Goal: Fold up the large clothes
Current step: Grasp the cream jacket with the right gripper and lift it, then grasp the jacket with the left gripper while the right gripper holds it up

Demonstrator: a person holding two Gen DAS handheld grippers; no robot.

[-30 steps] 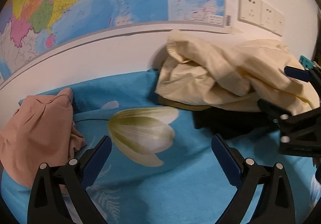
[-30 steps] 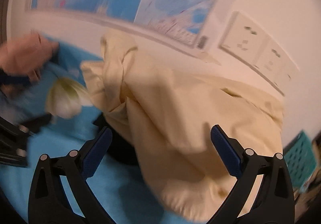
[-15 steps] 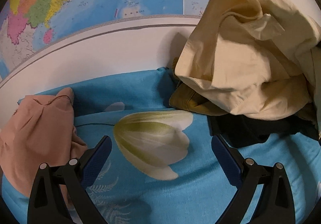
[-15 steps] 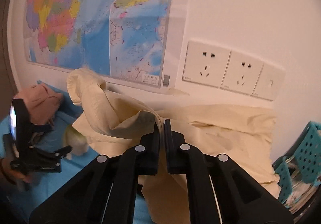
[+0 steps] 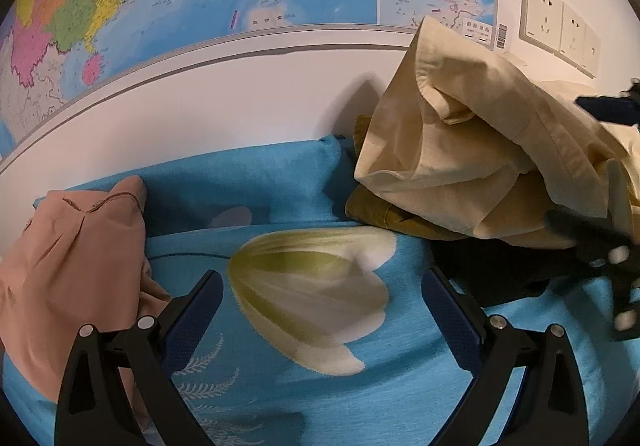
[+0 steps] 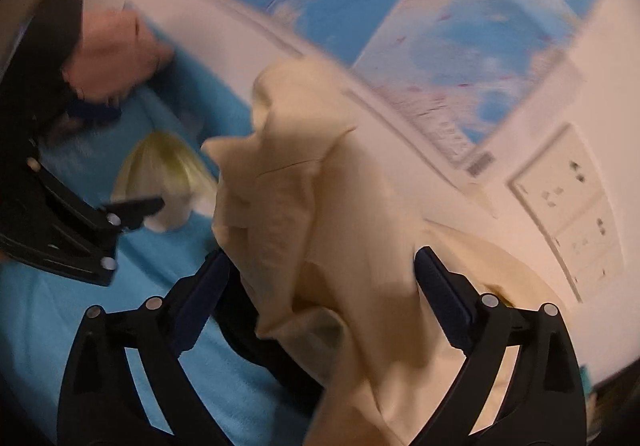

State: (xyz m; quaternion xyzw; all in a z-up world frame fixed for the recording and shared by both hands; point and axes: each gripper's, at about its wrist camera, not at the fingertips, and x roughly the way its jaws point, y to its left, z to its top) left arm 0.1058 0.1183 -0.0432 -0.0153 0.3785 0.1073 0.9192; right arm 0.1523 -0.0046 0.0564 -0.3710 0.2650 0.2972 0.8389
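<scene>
Both tongs gape: left tongs (image 5: 320, 310) over the blue sheet (image 5: 400, 386), right tongs (image 6: 320, 278) around cream cloth (image 6: 320, 226).

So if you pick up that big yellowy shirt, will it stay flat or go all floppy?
Probably very floppy: the cream garment already lies crumpled in soft folds on the pile. Lifted at one spot, the rest would likely sag and trail. It looks thin, so probably light for its size. Right now the right tool is open around it, and the left tool is open too.
</scene>
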